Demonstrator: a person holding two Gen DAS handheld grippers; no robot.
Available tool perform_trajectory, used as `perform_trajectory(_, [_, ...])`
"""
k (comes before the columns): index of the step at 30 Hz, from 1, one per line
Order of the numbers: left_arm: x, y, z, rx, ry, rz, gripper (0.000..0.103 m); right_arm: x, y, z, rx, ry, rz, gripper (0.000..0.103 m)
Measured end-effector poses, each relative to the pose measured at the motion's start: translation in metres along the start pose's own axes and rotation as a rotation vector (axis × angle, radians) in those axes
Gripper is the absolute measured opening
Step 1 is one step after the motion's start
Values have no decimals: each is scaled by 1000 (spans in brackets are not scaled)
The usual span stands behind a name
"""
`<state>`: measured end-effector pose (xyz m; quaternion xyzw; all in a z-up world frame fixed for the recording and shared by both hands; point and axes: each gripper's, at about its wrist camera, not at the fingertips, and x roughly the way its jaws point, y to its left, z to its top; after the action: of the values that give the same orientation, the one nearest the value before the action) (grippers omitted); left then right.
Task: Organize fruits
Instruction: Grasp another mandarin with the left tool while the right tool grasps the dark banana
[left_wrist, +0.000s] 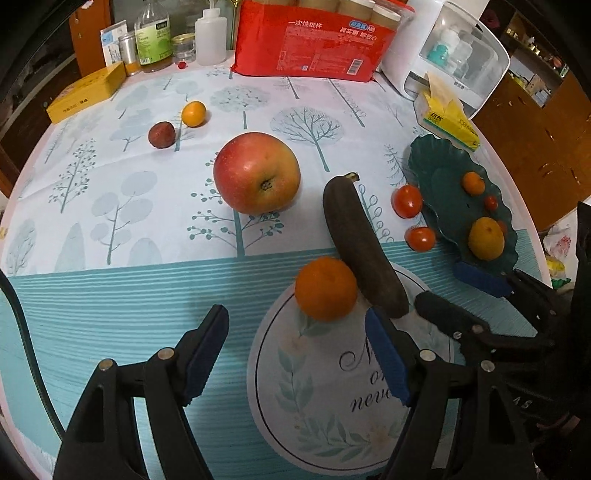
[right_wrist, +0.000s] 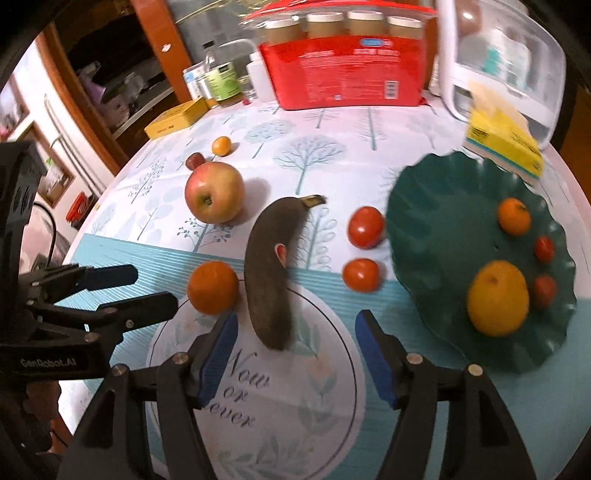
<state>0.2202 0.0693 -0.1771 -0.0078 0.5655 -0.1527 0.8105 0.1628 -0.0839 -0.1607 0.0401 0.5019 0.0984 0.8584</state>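
Observation:
A blackened banana (right_wrist: 267, 269) lies on the tablecloth. Its near end shows in the gap of my right gripper (right_wrist: 297, 350), which stands open with its pads clear of the banana. My left gripper (left_wrist: 295, 354) is open and empty just short of an orange (left_wrist: 325, 288) that rests against the banana (left_wrist: 364, 247). Farther back sit a large apple (left_wrist: 256, 171), a dark plum (left_wrist: 161, 134) and a small orange (left_wrist: 193, 113). Two tomatoes (right_wrist: 365, 227) (right_wrist: 360, 275) lie left of the green plate (right_wrist: 424, 221), which holds a yellow-orange fruit (right_wrist: 498, 297), a small orange and two small red fruits.
Along the table's back edge stand a red pack of paper cups (left_wrist: 314, 40), bottles (left_wrist: 152, 35), a yellow box (left_wrist: 86, 92) and a white appliance (left_wrist: 454, 51). A yellow tissue pack (right_wrist: 502, 142) sits just behind the plate. The table's curved edge runs close on the right.

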Motion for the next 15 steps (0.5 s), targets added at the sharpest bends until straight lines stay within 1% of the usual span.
perform_trajectory(5, [13,8,8,-23,19,-32,75,16,7,4,-50,7,-3,67])
perform_trajectory(10, [25,10,14,-33,46,-69,75,24,13,2,-102,0,3,67])
perform_trajectory(15, [38,7,15,-31,80,-83,75,33,23,-2,-172,-9,-6,67])
